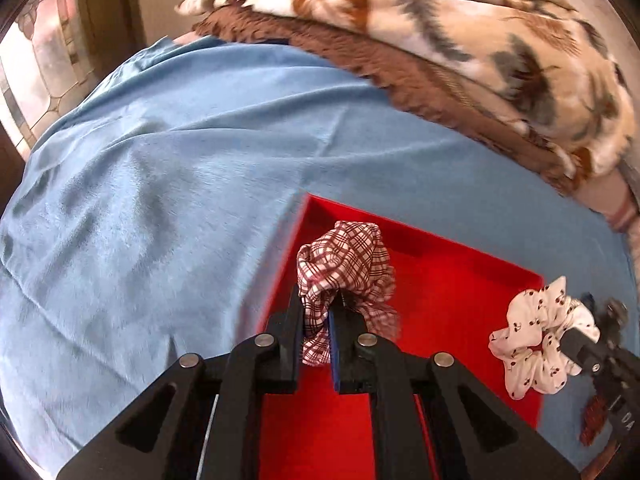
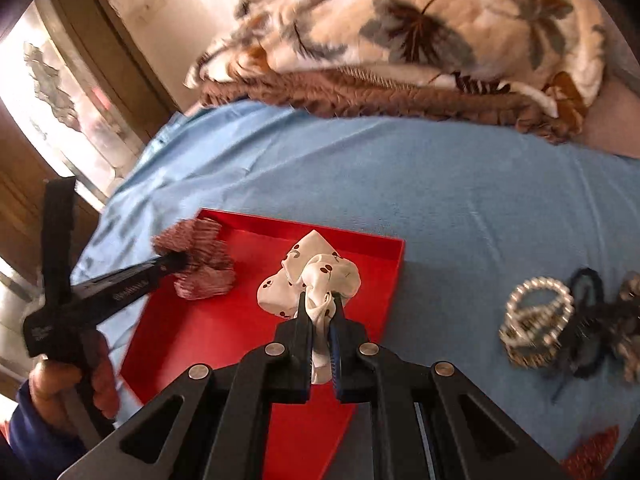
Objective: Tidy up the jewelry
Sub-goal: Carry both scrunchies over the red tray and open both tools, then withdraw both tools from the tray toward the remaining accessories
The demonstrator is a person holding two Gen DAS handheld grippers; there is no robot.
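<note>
Home bedroom: bed under blue sheet (image 1: 180, 168), plush leaf-print blanket (image 2: 420, 28) heaped behind, leaded-glass window (image 1: 36, 60) at side.

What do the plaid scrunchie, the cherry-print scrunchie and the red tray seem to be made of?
The red-and-white plaid scrunchie looks like thin woven cotton, matte and crumpled into soft gathers. The white cherry-print scrunchie seems a smoother, slightly satiny fabric, with rounded folds that catch light. The flat red tray has thin straight walls and an even matte surface, probably card or plastic; the frames leave that open.
</note>
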